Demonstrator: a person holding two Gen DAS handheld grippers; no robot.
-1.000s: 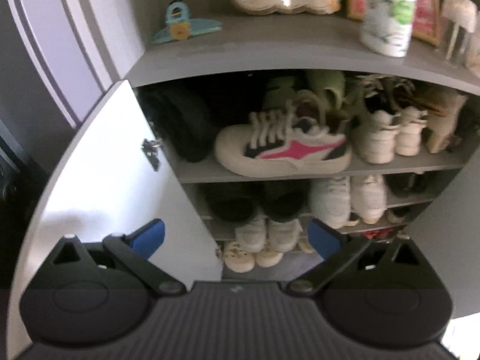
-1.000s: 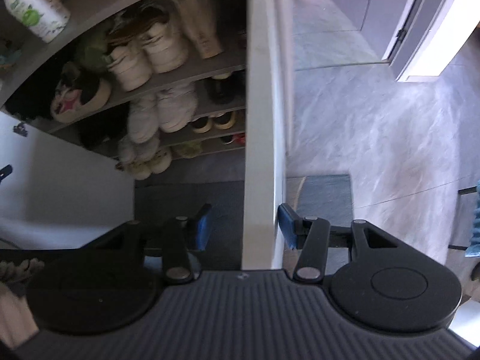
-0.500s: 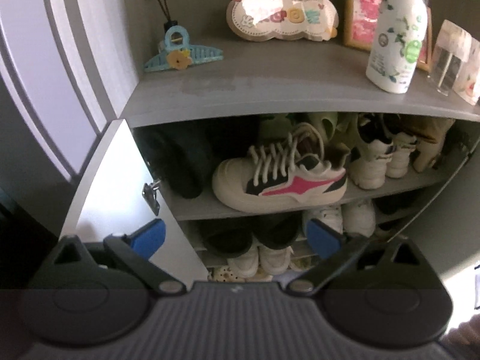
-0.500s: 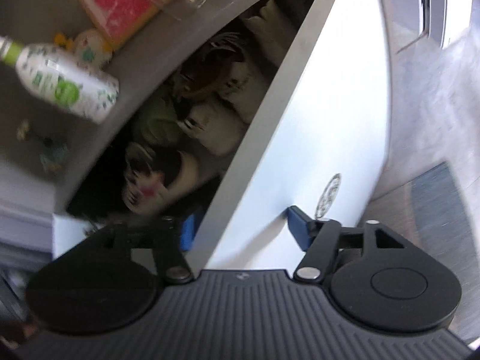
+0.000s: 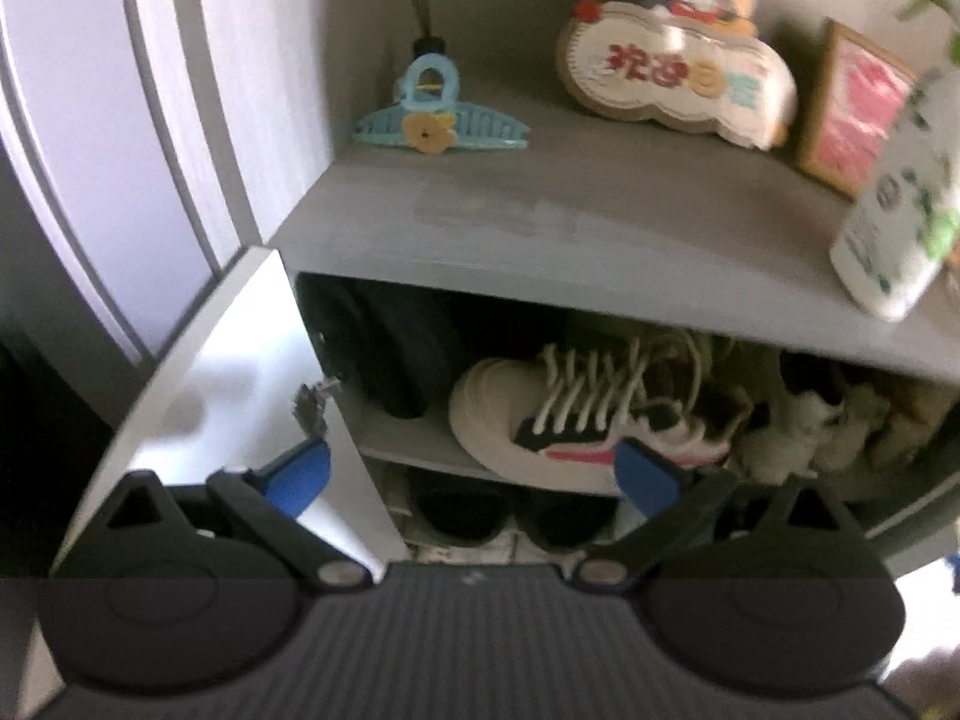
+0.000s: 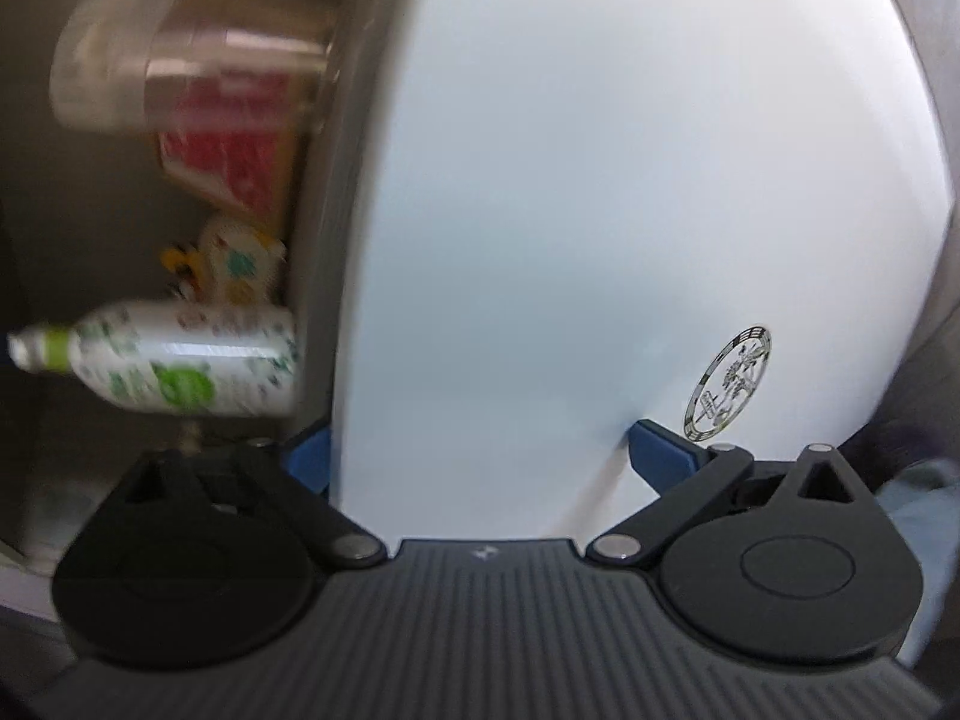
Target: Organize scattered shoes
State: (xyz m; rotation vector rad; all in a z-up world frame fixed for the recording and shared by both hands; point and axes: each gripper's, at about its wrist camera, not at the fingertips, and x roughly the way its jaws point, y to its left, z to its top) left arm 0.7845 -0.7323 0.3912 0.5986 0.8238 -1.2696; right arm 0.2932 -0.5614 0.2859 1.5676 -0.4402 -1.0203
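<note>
My right fingers [image 6: 663, 459] straddle the edge of the white door [image 6: 600, 210], spread, not pinching. My left fingers [image 5: 297, 474] are spread, empty. Beyond them, the sneaker [image 5: 576, 426] sits on the cabinet shelf [image 5: 414, 444]; only shutting the doors seems left.

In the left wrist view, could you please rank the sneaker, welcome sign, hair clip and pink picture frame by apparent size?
1. White and pink sneaker, partly hidden.
2. Welcome sign, similar in size; that order is unsure.
3. Blue hair clip.
4. Pink picture frame, roughly similar and partly hidden; unsure.
</note>
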